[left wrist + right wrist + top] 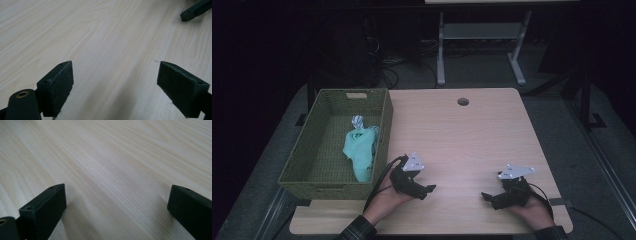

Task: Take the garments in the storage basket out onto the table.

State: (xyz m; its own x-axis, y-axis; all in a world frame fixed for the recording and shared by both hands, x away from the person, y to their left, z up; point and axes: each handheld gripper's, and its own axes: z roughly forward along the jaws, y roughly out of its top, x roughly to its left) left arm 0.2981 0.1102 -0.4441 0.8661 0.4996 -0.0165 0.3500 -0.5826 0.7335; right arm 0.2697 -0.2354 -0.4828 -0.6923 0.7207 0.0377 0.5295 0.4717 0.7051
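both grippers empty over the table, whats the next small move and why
Probably rest in place, or lift both clear. The left gripper and right gripper hang open over bare wooden table, while the mint green cloth already lies inside the woven basket.

A lab-like workroom: bare wooden table (472,135), cables on the floor (387,70), metal desk frame (482,35).

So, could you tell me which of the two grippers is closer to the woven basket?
The left gripper, beside the basket's right wall. The right gripper sits farther across the table.
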